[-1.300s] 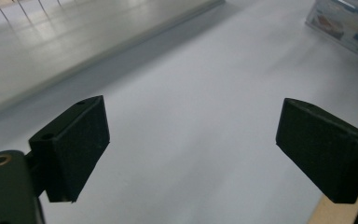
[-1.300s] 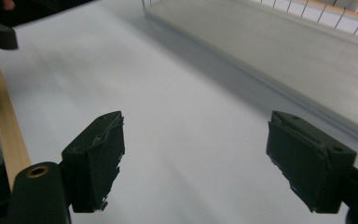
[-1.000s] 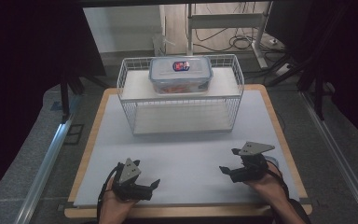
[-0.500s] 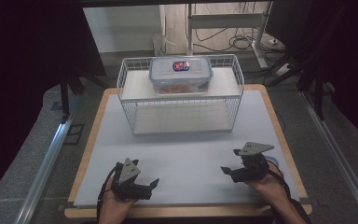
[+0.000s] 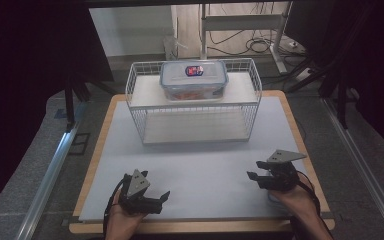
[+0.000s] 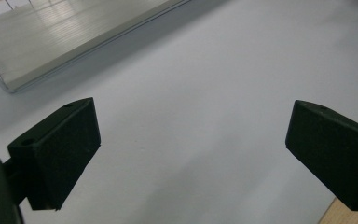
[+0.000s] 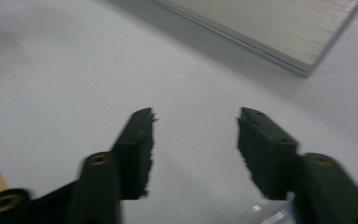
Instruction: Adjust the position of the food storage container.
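The work object is the lidded plastic container [image 5: 194, 80], a clear rectangular box with a blue-rimmed snap lid and a red-and-blue label; it sits on the upper shelf of the white wire rack [image 5: 136, 98], roughly centred along the shelf's length. All positions below refer to this rack. The left gripper [image 5: 150, 197] hovers over the white table mat [image 5: 205, 165] well in front of the rack's left end, jaws spread wide with nothing between them; in the left gripper view [image 6: 191, 154] the rack's lower shelf board [image 6: 70, 37] lies ahead at upper left. The right gripper [image 5: 256, 176] is held well in front of the rack's right end, jaws parted to a moderate gap and empty; the right gripper view [image 7: 195, 149] is motion-blurred. Handling judgement: the container is rigid and probably moderately light, with orange-red contents that cannot be identified through the wall. The smooth plastic walls are likely slippery and the lid latches may release under load. Recommended hold: both short ends, below the lid rim, one gripper per end, keeping the box level while clearing the rack's raised wire rim.
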`<state>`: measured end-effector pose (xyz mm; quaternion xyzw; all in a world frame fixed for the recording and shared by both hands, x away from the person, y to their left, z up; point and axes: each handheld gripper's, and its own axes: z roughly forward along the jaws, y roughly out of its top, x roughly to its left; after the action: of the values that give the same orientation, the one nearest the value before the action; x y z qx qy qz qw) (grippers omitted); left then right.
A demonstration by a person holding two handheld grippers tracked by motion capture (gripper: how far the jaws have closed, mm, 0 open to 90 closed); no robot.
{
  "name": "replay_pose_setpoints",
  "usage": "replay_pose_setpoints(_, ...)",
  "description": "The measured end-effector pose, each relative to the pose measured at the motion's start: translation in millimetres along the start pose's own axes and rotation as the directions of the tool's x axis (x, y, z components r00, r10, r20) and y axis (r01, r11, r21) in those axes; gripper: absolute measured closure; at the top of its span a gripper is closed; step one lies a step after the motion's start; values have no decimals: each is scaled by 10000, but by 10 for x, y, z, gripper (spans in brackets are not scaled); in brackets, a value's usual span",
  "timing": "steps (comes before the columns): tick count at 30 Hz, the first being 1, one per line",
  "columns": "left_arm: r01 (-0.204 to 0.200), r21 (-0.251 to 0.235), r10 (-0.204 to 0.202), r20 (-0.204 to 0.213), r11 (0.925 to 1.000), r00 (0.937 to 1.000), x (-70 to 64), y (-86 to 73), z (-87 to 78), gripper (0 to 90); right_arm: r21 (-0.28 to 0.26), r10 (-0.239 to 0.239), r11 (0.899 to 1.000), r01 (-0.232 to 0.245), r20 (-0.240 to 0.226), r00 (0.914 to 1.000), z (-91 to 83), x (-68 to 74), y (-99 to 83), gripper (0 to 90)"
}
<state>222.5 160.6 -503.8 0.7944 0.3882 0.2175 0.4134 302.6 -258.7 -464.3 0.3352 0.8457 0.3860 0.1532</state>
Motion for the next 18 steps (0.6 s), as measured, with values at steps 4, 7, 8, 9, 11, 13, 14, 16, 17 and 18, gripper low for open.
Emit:
replay_pose_setpoints(4, -24, 1, 24, -32, 10000, 10000, 0, 2, -6, 32, 25, 172, 9998, -172, 199, 9997, -132, -76, -35, 764)
replay_pose_setpoints(7, -45, -12, 45, -17, 10000, 10000, -9, 8, -6, 33, 42, 418, 9991, -420, 459, 9981, -262, -164, -91, 888)
replay_pose_setpoints(8, -70, -11, 70, -31, 10000, 10000, -13, 10, -6, 33, 73, 462, 9989, -467, 563, 9973, -293, -185, -105, 893)
replay_pose_setpoints(9, -109, -15, 109, -49, 9999, 9999, -18, 14, -8, 34, 97, 511, 9986, -518, 683, 9964, -326, -210, -120, 894)
replay_pose_setpoints(11, -118, -41, 118, -32, 9999, 9999, -30, 19, -6, 35, 107, 826, 9964, -839, 915, 9924, -432, -291, -186, 895)
replay_pose_setpoints(13, -171, -9, 171, -28, 9999, 9998, -39, 21, 2, 36, 70, 1019, 9946, -1034, 1157, 9880, -526, -349, -267, 895)
replay_pose_setpoints(14, -199, 30, 200, -27, 9998, 9998, -42, 22, 5, 36, 92, 1102, 9936, -1122, 1262, 9859, -568, -371, -311, 896)
replay_pose_setpoints(16, -251, 87, 251, -34, 9996, 9997, -46, 22, 11, 36, 140, 1272, 9913, -1306, 1464, 9810, -632, -416, -404, 895)
replay_pose_setpoints(17, -267, 80, 267, -50, 9996, 9996, -48, 23, 11, 37, 162, 1297, 9909, -1339, 1562, 9792, -652, -432, -439, 895)
replay_pose_setpoints(18, -283, 74, 283, -59, 9996, 9996, -49, 25, 9, 37, 216, 1422, 9888, -1479, 1689, 9753, -684, -455, -495, 895)
